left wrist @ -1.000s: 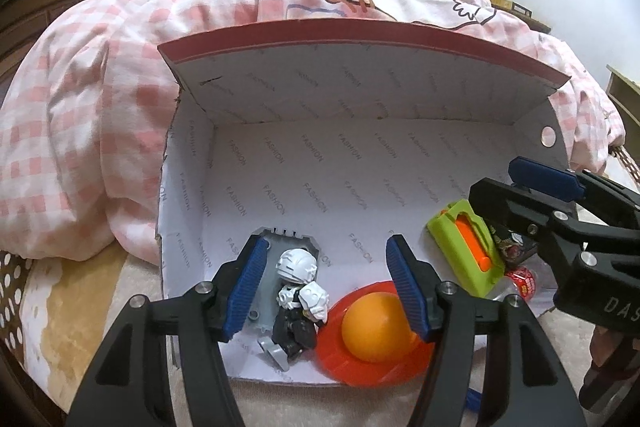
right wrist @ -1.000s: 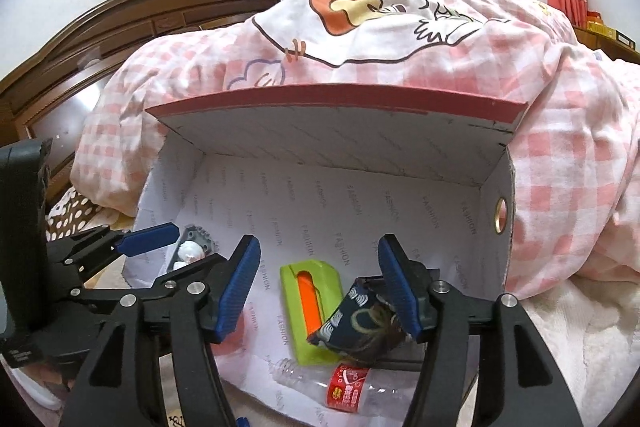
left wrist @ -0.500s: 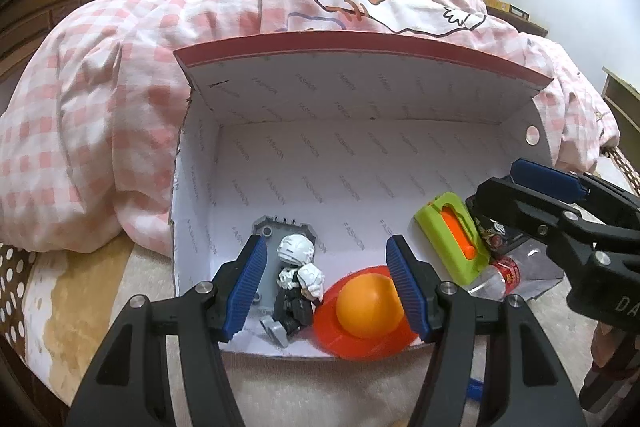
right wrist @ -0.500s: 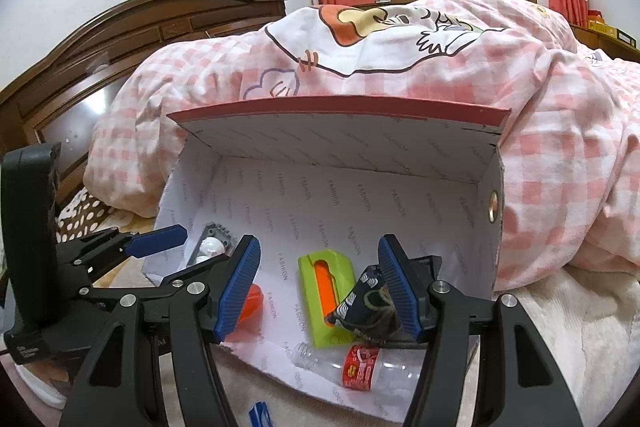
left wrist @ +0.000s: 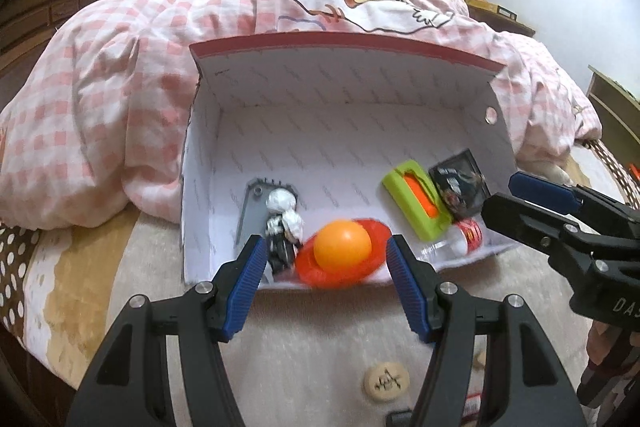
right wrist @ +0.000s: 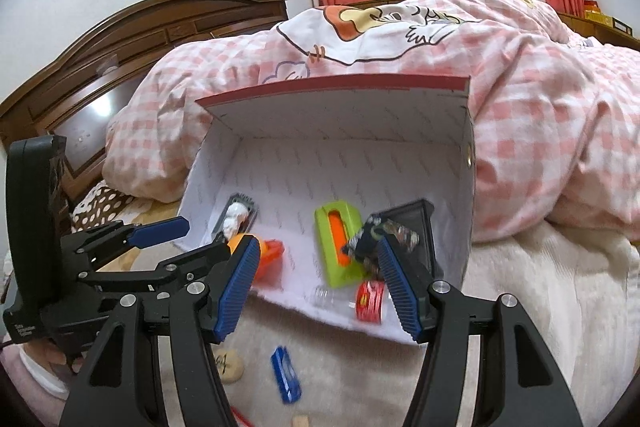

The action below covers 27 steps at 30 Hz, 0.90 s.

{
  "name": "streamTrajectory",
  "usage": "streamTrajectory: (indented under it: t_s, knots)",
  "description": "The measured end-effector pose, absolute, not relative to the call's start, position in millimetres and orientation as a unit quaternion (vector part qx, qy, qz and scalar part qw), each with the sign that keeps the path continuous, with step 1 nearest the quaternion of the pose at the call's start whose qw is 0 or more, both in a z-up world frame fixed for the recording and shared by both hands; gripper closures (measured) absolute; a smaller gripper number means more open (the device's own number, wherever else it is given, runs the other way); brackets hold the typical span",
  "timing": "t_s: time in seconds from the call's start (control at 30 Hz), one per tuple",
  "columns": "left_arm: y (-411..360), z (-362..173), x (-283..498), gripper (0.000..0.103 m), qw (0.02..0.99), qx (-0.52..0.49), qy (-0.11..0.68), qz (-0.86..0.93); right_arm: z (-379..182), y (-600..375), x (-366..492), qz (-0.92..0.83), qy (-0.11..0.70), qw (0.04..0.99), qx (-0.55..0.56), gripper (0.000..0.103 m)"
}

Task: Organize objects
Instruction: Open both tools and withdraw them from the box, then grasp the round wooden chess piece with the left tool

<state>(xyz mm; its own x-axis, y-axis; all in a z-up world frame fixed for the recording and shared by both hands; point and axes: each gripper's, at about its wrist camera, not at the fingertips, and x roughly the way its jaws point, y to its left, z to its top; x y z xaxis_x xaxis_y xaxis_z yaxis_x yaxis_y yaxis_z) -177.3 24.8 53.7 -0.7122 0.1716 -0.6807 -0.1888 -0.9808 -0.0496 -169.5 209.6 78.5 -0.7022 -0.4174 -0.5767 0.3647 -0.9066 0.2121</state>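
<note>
Both my claws gape, holding nothing: the left claw (left wrist: pixel 326 283) hangs before the white box (left wrist: pixel 304 131) on the bed (left wrist: pixel 320 339), the right claw (right wrist: pixel 314 281) beside it. Inside lie an orange ball (left wrist: pixel 342 247), a green case (left wrist: pixel 416 201) and a toy figure (left wrist: pixel 282 223).

Black hand-held gripper (left wrist: pixel 326 279) frames, ribbed blue pads (left wrist: pixel 245 287), silver screws.

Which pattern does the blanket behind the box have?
Pink-and-white checks on the blanket, clearest in the left wrist view.
</note>
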Motion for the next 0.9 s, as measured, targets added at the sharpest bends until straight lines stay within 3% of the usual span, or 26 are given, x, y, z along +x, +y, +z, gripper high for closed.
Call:
streamTrajectory:
  t_s: [0.9]
  knots:
    - [29,13,-122,0.040,0.114,-0.423,0.014,0.899,30,237,-89,-0.900,-0.058,0.182,0.393,0.040]
